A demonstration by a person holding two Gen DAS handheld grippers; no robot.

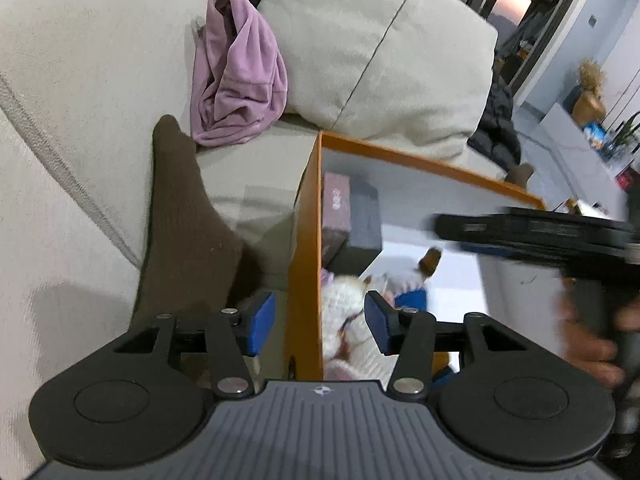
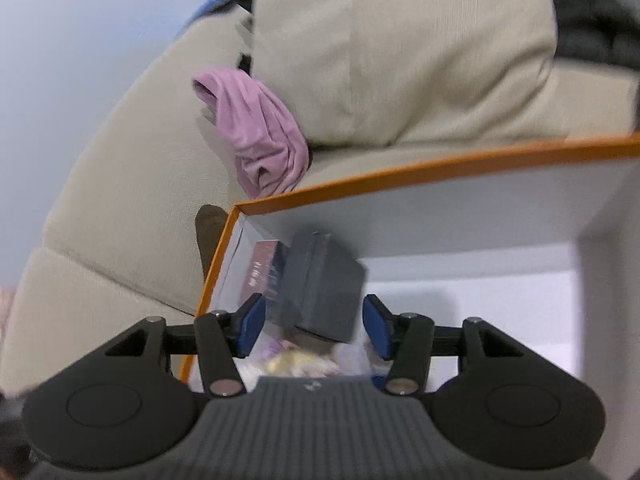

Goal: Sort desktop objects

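- The left gripper (image 1: pixel 320 326) is open and holds nothing; its blue pads (image 1: pixel 262 322) sit either side of the near wall of the orange box (image 1: pixel 304 240).
- The right gripper (image 2: pixel 314 330) is also open and empty, hovering over the box (image 2: pixel 400 178) interior.
- Inside the box, nearest, lies a white knitted toy (image 1: pixel 348 316), blurred in the right view.
- Past it, a dark grey case (image 2: pixel 324 292) leans in the box's far left corner, touching a pink packet (image 2: pixel 260 268).
- Just left of the box, a brown sock (image 1: pixel 180 216) lies on the beige sofa (image 1: pixel 80 100).
- Farther back, a purple cloth (image 1: pixel 236 76) is bunched against a cushion (image 1: pixel 380 48).
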